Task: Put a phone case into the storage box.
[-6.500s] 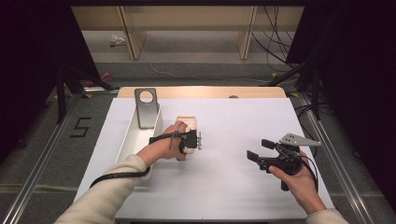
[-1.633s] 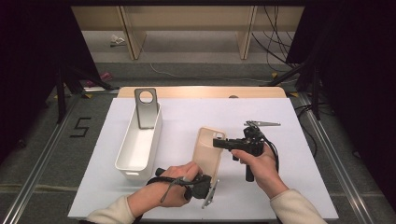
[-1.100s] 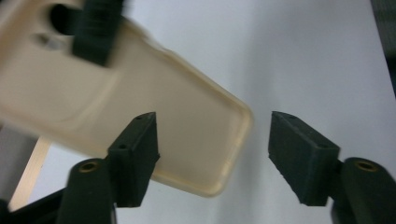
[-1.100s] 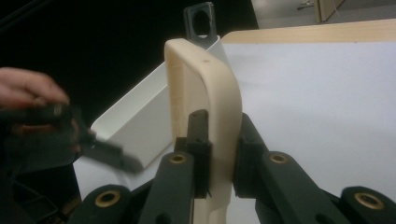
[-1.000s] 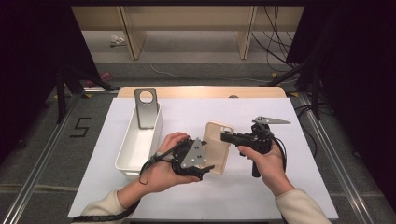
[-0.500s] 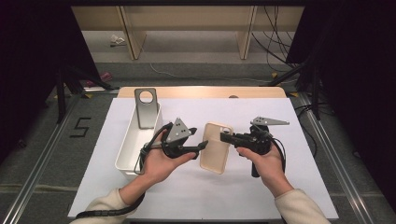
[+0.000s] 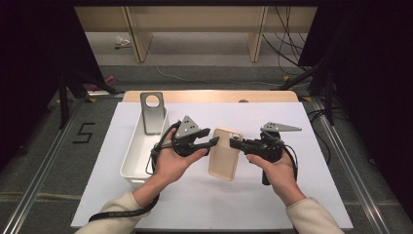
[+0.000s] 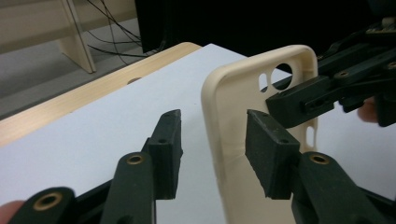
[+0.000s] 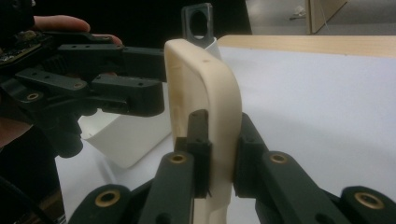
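A cream phone case [image 7: 224,155] hangs above the white table, tilted on its long side. My right gripper [image 7: 234,144] is shut on the case's top right edge; in the right gripper view both jaws [image 9: 219,135] pinch the case [image 9: 205,88] wall. My left gripper [image 7: 214,142] reaches in from the left, and its jaws have just been closing. In the left gripper view its jaws [image 8: 212,135] straddle the case [image 8: 238,116] side wall with gaps on both sides, so no pad touches it. The right gripper's jaws [image 8: 303,100] show behind the camera cut-out.
A white rectangular bin [image 7: 136,156] stands at the table's left, with a grey metal stand [image 7: 152,112] with a round hole leaning at its far end. The white table top [image 7: 292,195] stretches to the right and front. A wooden strip runs along the far edge.
My left gripper has come up from the table's front and moved to the case's left edge, with its jaws narrowing. The right gripper and the case have stayed put for the last second.
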Motion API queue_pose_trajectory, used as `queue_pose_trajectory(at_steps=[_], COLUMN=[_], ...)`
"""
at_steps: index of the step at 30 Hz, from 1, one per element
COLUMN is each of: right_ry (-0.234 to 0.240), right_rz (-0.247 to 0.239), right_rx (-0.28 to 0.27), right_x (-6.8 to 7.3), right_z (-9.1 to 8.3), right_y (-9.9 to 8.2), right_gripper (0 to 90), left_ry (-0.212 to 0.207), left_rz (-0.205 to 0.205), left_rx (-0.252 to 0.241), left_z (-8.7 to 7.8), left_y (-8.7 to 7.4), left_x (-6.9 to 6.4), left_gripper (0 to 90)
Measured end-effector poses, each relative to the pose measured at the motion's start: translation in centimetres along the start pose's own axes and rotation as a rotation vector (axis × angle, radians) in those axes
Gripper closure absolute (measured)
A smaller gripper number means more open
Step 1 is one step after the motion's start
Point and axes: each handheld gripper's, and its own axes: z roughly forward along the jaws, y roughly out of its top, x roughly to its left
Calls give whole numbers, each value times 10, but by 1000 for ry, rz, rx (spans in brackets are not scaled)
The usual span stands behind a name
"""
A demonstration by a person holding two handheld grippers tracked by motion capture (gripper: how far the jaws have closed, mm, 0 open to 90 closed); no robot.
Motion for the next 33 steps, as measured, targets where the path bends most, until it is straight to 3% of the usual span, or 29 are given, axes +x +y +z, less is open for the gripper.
queue_pose_trajectory(at_steps=[23, 33], right_ry=[8, -3], right_rz=[-7, -21], right_rx=[0, -8], right_x=[3, 3], right_z=[2, 2], right_y=[0, 0], right_gripper=[805, 802], left_ry=[2, 38], left_rz=[-44, -49], left_rx=[-16, -35], left_z=[4, 2], left_y=[1, -1], left_x=[3, -2], left_gripper=[795, 838])
